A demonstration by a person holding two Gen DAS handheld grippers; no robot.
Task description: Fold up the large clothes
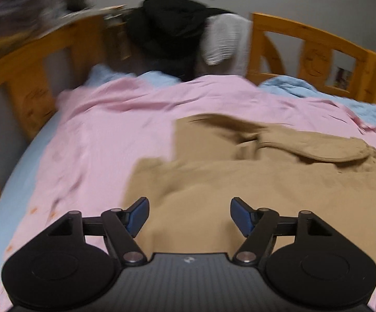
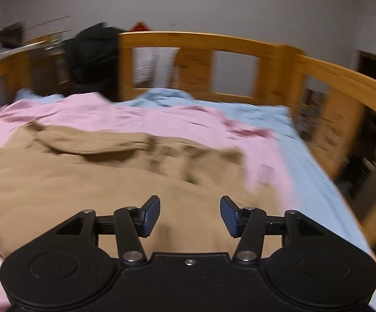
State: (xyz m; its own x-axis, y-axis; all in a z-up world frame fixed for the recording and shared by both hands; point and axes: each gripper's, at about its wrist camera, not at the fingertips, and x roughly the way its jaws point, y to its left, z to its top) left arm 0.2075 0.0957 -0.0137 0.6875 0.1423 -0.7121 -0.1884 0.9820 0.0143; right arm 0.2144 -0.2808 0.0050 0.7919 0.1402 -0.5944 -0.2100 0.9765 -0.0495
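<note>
A large tan garment (image 1: pixel 252 176) lies spread on a pink cover on the bed, with a sleeve (image 1: pixel 317 148) folded across its upper part. It also shows in the right wrist view (image 2: pixel 84 176). My left gripper (image 1: pixel 189 215) is open and empty, hovering over the garment's near left part. My right gripper (image 2: pixel 190 214) is open and empty, above the garment's near right part. Both views are blurred.
The pink cover (image 1: pixel 104 135) lies over a light blue sheet (image 2: pixel 312 161). A wooden bed rail (image 2: pixel 213 41) runs around the far side and right. Black and white clothes (image 1: pixel 177 26) hang over the rail at the back.
</note>
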